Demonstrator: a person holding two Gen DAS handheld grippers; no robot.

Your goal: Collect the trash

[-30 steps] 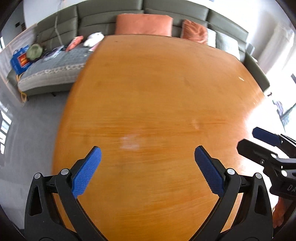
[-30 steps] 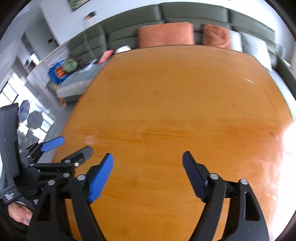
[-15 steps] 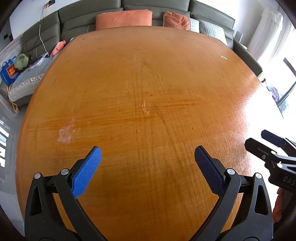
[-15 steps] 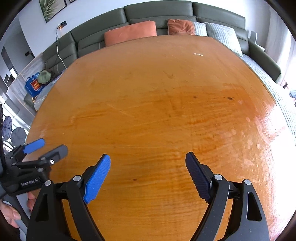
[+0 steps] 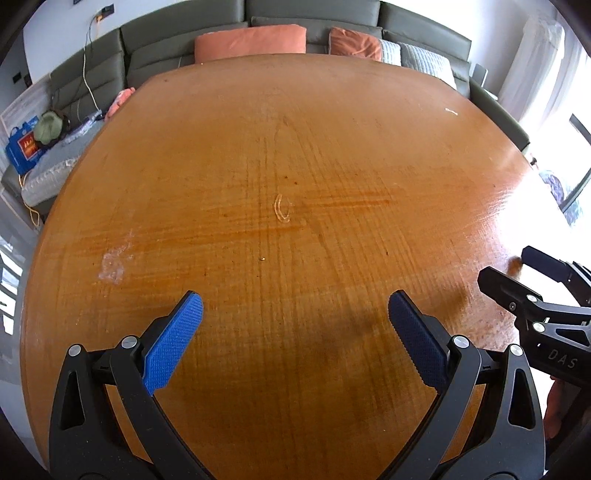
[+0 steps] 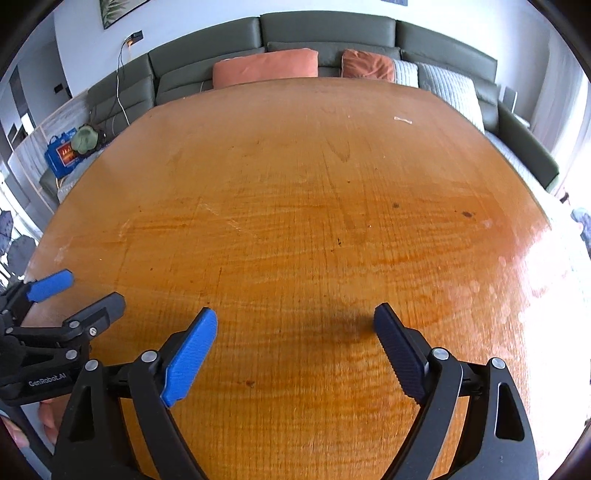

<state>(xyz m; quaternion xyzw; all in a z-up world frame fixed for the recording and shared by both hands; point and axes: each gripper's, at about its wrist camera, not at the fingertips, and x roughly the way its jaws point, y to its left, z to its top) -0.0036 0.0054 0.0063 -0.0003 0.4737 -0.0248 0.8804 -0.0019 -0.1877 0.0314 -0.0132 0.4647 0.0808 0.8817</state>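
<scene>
Over a large orange-brown wooden table (image 5: 332,155) my left gripper (image 5: 294,301) stands open, with only bare wood between its blue pads. My right gripper (image 6: 295,314) hovers beside it over the same table (image 6: 295,184); its jaws are opening and nothing is between them. A small white scrap (image 5: 451,111) lies near the table's far right edge, and the right wrist view shows the same scrap (image 6: 402,120). A tiny crumb (image 5: 262,259) and a pale curved mark (image 5: 282,208) sit ahead of the left gripper. Each view shows the other gripper: the right gripper (image 5: 509,264) and the left gripper (image 6: 88,290).
A grey-green sofa (image 6: 325,33) with orange cushions (image 6: 266,66) wraps behind the table. A blue bag (image 6: 61,155) and a green cap (image 6: 85,138) rest on the sofa's left part. Bright window glare washes out the table's right edge (image 6: 554,280).
Both views swung from the table's left edge toward its middle and dropped closer to the wood. The right gripper's jaws stand a little wider than before.
</scene>
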